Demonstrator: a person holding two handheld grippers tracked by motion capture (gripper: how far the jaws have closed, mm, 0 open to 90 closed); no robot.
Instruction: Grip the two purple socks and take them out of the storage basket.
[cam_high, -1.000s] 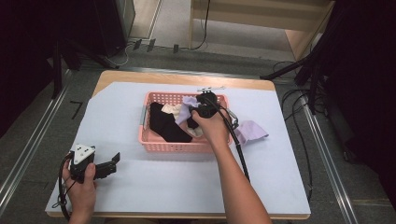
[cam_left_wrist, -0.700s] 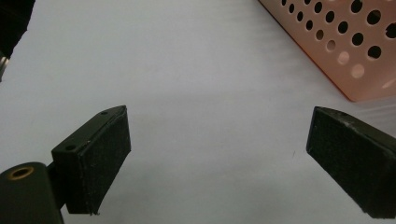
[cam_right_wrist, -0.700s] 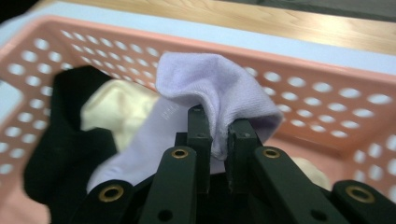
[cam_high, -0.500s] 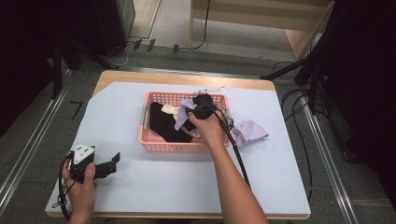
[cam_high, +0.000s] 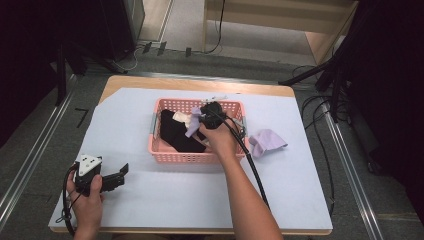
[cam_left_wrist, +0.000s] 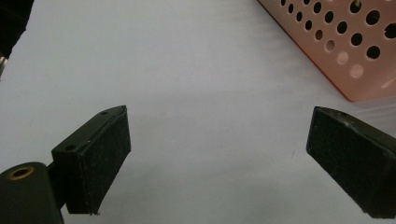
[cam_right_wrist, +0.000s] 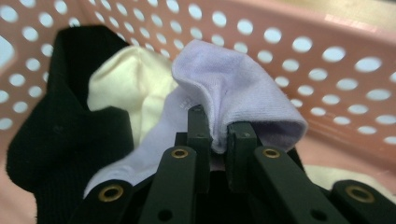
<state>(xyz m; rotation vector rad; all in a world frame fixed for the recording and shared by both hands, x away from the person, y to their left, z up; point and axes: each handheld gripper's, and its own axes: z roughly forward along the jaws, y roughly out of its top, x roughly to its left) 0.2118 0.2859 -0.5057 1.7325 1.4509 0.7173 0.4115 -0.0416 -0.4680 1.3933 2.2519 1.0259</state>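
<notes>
Right gripper (cam_right_wrist: 215, 135) is clamping a lilac sock (cam_right_wrist: 233, 88), now lifted further left over the pink basket (cam_high: 165, 152) than 0.5 s ago; likely sorting socks. Its mate (cam_high: 267, 141) is lying on the bench to its right. Left gripper (cam_left_wrist: 219, 158) is idling, jaws apart.

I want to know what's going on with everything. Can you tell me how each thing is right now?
Right gripper: fingers shut on the lilac sock.
Lilac sock: pinched and draped over the fingers, inside the basket.
Left gripper: fingers wide open, holding nothing, low over the white table cover.
Pink basket: upright, with a black garment and a cream cloth inside.
Second lilac sock: crumpled on the table, right of the basket.
</notes>
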